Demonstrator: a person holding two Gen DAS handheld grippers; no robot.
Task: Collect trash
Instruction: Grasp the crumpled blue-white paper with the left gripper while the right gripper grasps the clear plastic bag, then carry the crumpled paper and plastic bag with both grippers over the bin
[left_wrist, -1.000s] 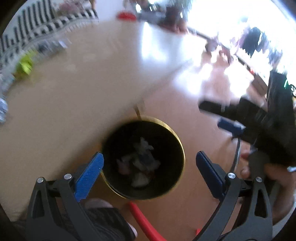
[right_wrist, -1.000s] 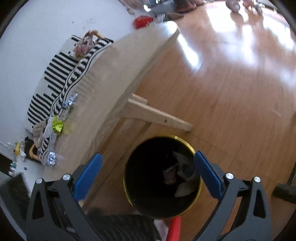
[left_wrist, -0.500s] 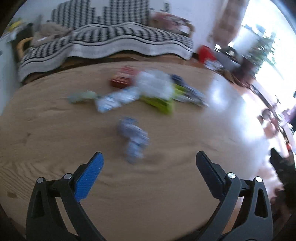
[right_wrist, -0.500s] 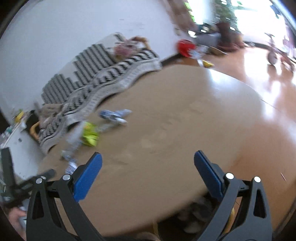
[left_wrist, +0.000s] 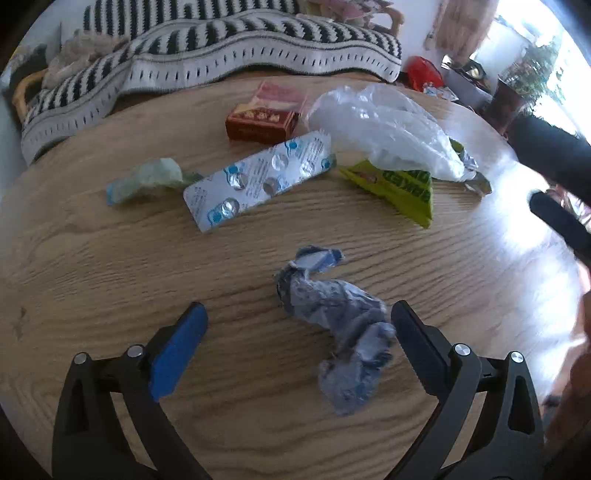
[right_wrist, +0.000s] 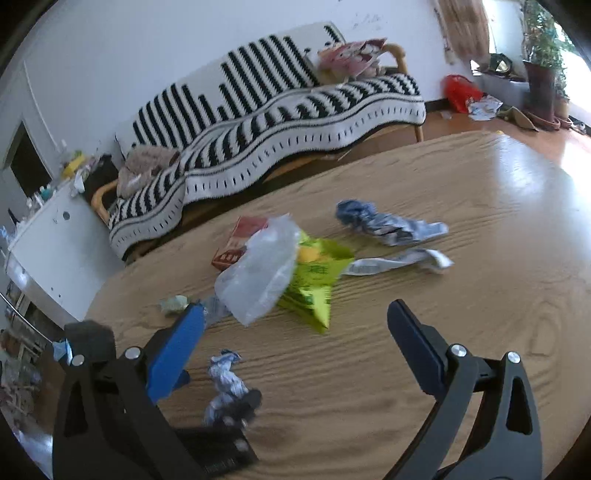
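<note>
- Your left tool (left_wrist: 297, 321) is spread wide over the wooden bench (left_wrist: 92, 258), nothing between its fingers.
- A crumpled blue-grey wrapper (left_wrist: 336, 317) lies on the bench just ahead of that tool, its near end beside the right finger (left_wrist: 413, 339); contact there cannot be told.
- Beyond it: a foil blister pack (left_wrist: 258, 177), a pale green scrap (left_wrist: 147, 179) to its left, a red-brown carton (left_wrist: 266, 116) further back.
- A clear plastic bag (left_wrist: 384, 129) overlaps a yellow-green packet (left_wrist: 399, 188) at the right of the pile.
- Your right tool (right_wrist: 295, 321) is also released, wide apart and empty, above the bench (right_wrist: 480, 295).
- From the right wrist view the plastic bag (right_wrist: 262, 273) and the green packet (right_wrist: 317, 284) sit ahead of the tool; a blue-white crumpled wrapper (right_wrist: 384, 221) and a twisted silver wrapper (right_wrist: 399, 262) lie further right.
- A striped sofa throw (right_wrist: 277, 122) runs behind the bench.
</note>
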